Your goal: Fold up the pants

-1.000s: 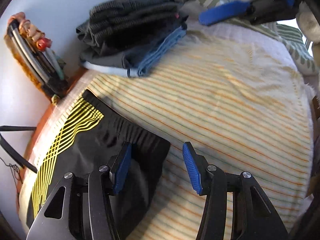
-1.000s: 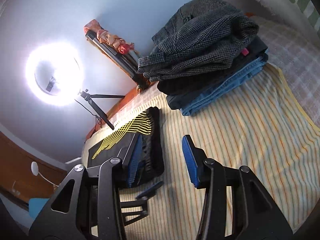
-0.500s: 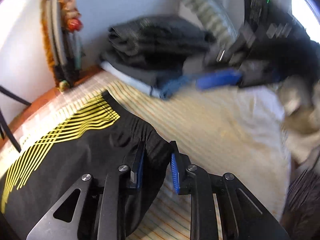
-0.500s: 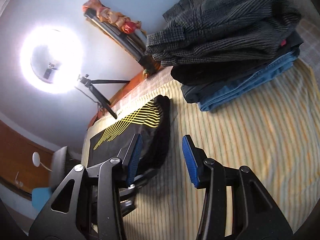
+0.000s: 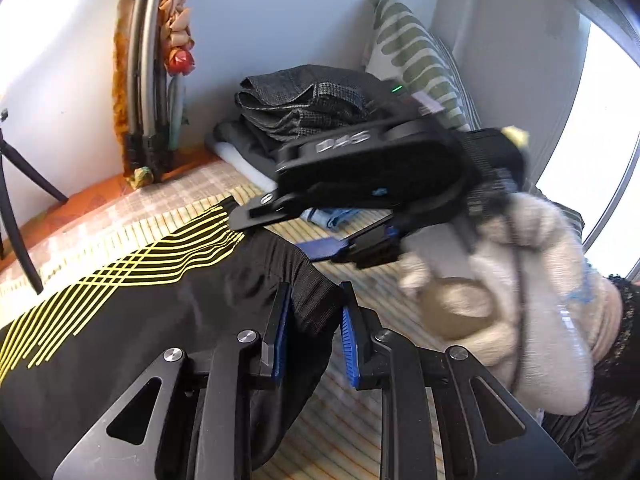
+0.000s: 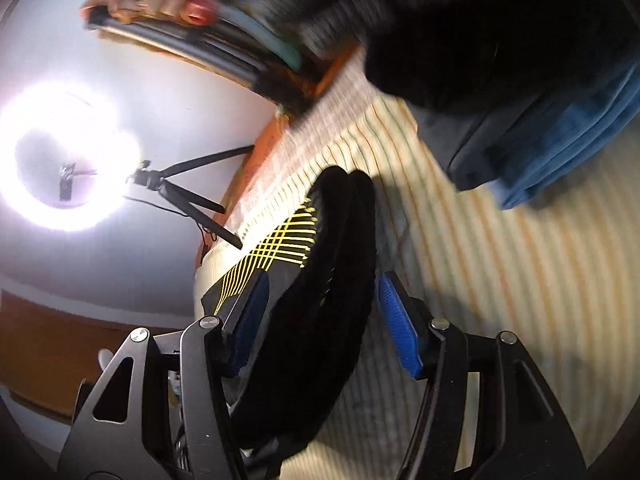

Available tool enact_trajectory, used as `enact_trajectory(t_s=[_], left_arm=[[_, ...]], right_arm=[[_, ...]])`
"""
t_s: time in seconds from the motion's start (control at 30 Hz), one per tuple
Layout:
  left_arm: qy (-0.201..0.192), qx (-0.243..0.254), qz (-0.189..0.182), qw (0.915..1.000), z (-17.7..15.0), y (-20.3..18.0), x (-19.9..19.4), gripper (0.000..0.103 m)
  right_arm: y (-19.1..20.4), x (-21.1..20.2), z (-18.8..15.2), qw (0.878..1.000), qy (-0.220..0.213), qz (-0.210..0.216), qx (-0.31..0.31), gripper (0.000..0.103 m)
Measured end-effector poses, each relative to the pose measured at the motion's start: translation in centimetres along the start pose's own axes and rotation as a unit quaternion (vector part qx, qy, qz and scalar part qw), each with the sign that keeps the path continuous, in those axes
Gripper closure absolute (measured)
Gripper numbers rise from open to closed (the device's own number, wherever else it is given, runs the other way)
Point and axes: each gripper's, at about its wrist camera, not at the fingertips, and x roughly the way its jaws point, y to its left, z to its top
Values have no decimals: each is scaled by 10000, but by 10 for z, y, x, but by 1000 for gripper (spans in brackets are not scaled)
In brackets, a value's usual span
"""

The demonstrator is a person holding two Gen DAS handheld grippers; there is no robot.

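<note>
Black pants with yellow lines (image 5: 132,312) lie on a striped bed sheet (image 5: 344,432). My left gripper (image 5: 312,322) is shut on the ribbed waistband corner (image 5: 314,300), which bunches between its blue pads. My right gripper (image 6: 322,312) straddles the far waistband (image 6: 332,280) with its jaws apart around the fabric; it also shows in the left wrist view (image 5: 320,248), held by a gloved hand (image 5: 520,288) above the waistband.
A stack of folded clothes (image 5: 304,120) sits by the wall, with a leaf-pattern pillow (image 5: 416,52) behind it. A ring light on a tripod (image 6: 68,156) stands beside the bed. A folded frame (image 5: 148,92) leans against the wall.
My left gripper closed on the waistband corner and lifted it slightly. My right gripper moved forward over the far waistband, so the fabric now sits between its open fingers.
</note>
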Motion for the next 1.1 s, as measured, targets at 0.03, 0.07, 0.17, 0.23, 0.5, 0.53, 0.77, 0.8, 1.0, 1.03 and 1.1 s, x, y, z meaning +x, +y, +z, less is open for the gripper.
enact_trajectory(t_s=[0.03,0.07,0.17,0.23,0.5,0.53,0.77,0.8,1.0,1.03,1.1], left_arm=[[-16,-6,-7,10000,0,1,-1,82],[-27,-22,-21,10000,0,3,-2,82],[-69,-83,-67,9999,-1,6,-6,82],[-92,-67,-99,9999,-1,5,-9,82],[-109,-56,-176,9998,-2,2,-10,82],[-120,-63,-185,9997,-2,2,-11,82],[-309,-59,-188,9993,0,1,-32,83],[-347,-70,-187,9992,1,2,-37,83],[-592,-211,-121,9979,-2,14,-76,83],[-629,-250,-115,9976,-3,16,-82,83],[-710,-328,-77,9969,-7,23,-97,83]], right_arm=[[-2,4,1,10000,4,-1,53,43],[-3,9,4,10000,-5,-11,92,43],[-6,20,9,9998,-1,66,191,43],[-10,23,12,9991,-31,192,387,43],[12,20,16,9994,-220,237,104,86],[19,19,16,9995,-249,189,-24,87],[53,0,15,9978,-421,157,-495,89],[58,-2,14,9974,-432,154,-558,89],[110,-11,2,9933,-512,164,-1021,89],[119,-10,-1,9925,-500,179,-1102,89],[136,-7,-8,9910,-466,192,-1240,89]])
